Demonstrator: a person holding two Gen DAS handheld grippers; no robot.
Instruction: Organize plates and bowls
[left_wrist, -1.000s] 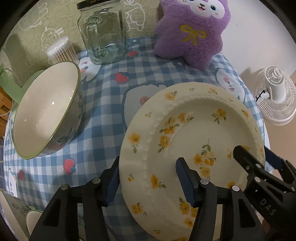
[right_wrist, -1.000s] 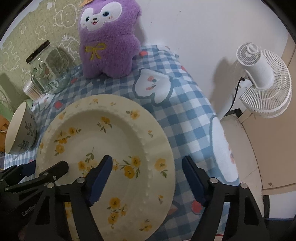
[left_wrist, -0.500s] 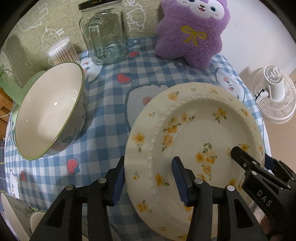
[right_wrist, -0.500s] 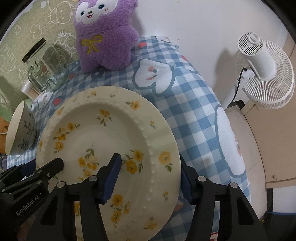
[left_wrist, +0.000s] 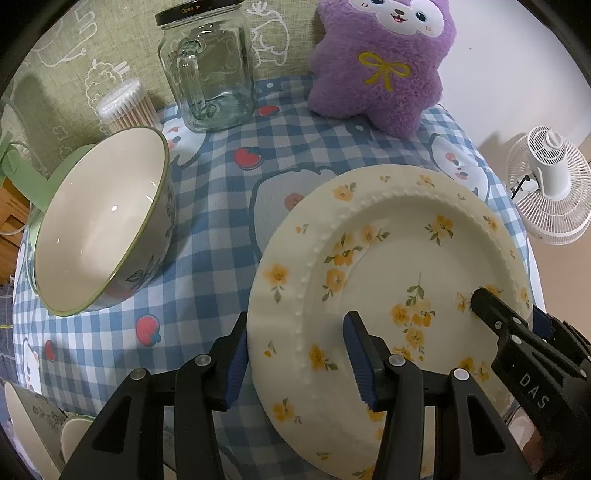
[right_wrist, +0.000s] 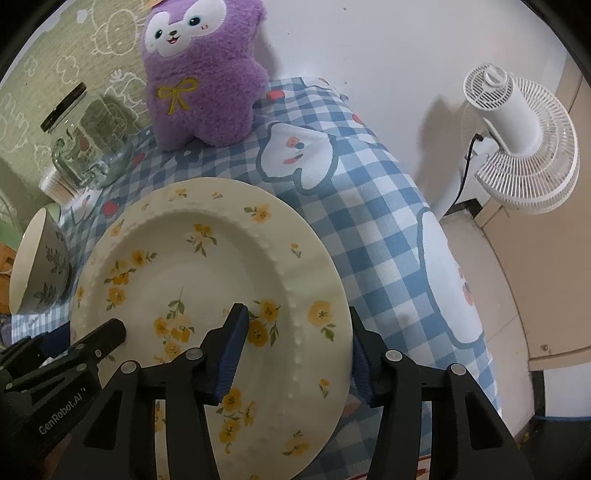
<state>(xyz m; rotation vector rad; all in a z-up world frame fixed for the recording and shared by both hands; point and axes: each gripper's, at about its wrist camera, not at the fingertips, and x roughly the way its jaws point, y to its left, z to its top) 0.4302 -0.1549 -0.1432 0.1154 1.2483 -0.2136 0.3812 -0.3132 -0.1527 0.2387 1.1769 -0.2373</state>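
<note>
Both tools on the floral plate (left_wrist: 402, 258), one at each edge.

Surface (left_wrist: 221, 206) wears a blue-white check cloth with strawberry and animal prints; green patterned wall behind, white wall and a white fan (right_wrist: 517, 136) off the right tool's far side. Readable: "Open" on the jar (left_wrist: 210, 70) lid, "DAS" and "GenRobot.AI" on the tool bodies. Plate is cream, yellow flowers, beaded ridge inside the rim. Left tool (left_wrist: 295, 354) straddles the plate's left rim, blue pads half spread; pressing or not, can't tell. Right tool (right_wrist: 295, 350) straddles the right rim, jaws closing. Green-rimmed bowl (left_wrist: 99, 229) left of the left tool; purple plush (left_wrist: 380, 62) beyond both.
</note>
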